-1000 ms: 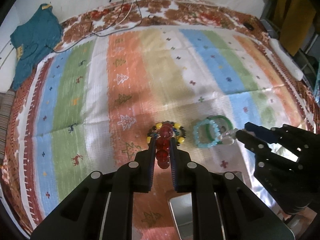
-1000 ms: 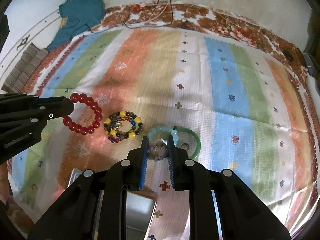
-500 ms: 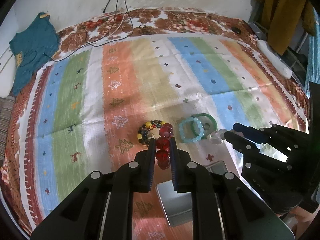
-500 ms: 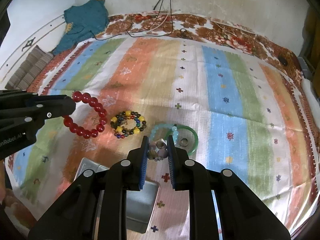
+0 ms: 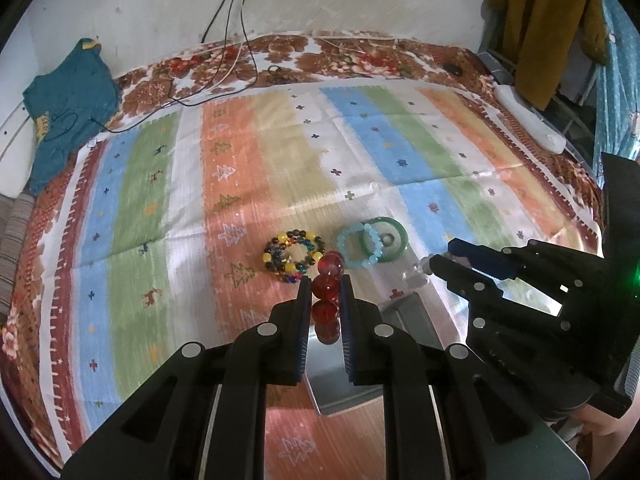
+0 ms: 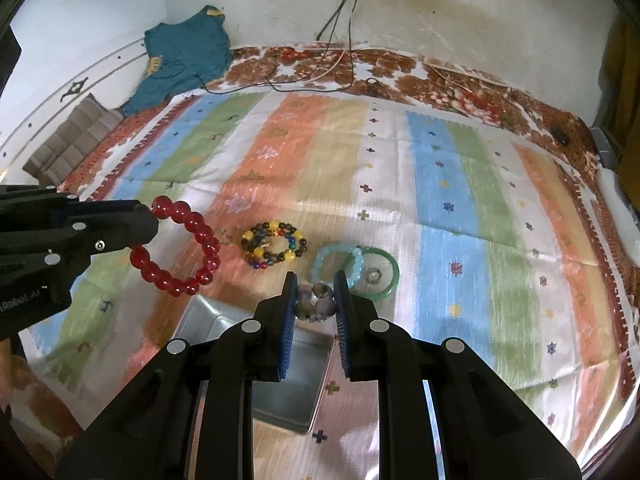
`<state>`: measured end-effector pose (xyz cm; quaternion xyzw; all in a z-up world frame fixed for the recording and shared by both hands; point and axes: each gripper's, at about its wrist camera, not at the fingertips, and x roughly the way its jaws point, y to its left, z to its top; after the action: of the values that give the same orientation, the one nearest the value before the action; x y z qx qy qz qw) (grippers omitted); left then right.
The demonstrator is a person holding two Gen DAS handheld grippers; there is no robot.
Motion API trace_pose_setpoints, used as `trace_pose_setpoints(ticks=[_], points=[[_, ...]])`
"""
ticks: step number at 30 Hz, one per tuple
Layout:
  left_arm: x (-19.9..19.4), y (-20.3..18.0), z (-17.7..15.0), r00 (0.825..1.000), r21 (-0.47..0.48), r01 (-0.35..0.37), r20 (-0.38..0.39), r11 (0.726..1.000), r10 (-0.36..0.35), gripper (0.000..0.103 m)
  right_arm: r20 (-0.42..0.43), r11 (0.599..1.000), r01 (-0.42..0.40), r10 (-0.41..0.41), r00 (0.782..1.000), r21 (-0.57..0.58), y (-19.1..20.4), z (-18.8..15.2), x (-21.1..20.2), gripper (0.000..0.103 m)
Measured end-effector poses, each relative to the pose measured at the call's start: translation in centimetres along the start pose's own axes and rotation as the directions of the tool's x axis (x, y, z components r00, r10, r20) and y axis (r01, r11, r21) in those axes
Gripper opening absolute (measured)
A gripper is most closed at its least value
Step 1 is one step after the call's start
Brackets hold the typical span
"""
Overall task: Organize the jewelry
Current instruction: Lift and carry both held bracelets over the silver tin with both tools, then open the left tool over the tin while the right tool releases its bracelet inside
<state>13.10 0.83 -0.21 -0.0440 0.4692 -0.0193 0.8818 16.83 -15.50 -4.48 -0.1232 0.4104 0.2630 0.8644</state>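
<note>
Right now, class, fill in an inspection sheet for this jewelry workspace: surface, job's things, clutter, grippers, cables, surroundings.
Surface: striped woven cloth over a floral brown bedcover.
Job's things: red bead bracelet and greyish bead bracelet lifted; multicoloured bead bracelet, pale blue bead bracelet, green bangle and small ring on the cloth; metal tin open.
Clutter: teal garment.
Grippers: left gripper shut on the red bracelet; right gripper shut on the greyish one.
Cables: dark and white cables from the wall.
Surroundings: stained wall.

right gripper clamps grey bead bracelet | left gripper holds red bracelet | above metal tin
</note>
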Motion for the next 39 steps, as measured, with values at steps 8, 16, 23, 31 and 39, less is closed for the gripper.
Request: trace_pose_setpoints(ticks=[8, 16, 23, 31, 39], points=[[-1.3, -0.7, -2.1, 1.0, 0.011, 0.014, 0.014, 1.0, -0.015, 0.013, 0.011, 1.0, -0.008, 0.008, 1.0, 0.005, 0.3, -1.6, -1.3, 0.019], [-2.3, -1.3, -3.7, 0.999, 0.019, 0.017, 0.029, 1.0, -0.017, 0.013, -0.007, 1.0, -0.015, 0.015, 1.0, 0.007, 0.5, -3.0, -1.6, 0.019], [-2.6, -1.3, -4.4, 0.999, 0.021, 0.018, 0.031, 1.0, -0.018, 0.013, -0.03, 0.999, -0.042, 0.042, 0.999, 0.005, 0.9, -3.7, -1.6, 0.019], [-2.7, -0.4, -4.2, 0.999, -0.018, -0.027, 0.04, 0.999, 0.028, 0.021, -0.067, 0.999, -0.003, 0.006, 0.998, 0.042, 0.0, -3.6, -0.9, 0.039], [-2.3, 0.8, -3.9, 0.998, -0.055, -0.052, 0.022, 0.997, 0.053, 0.031, -0.092, 0.998, 0.027, -0.021, 0.996, 0.06, -1.0, -3.1, 0.1, 0.039]])
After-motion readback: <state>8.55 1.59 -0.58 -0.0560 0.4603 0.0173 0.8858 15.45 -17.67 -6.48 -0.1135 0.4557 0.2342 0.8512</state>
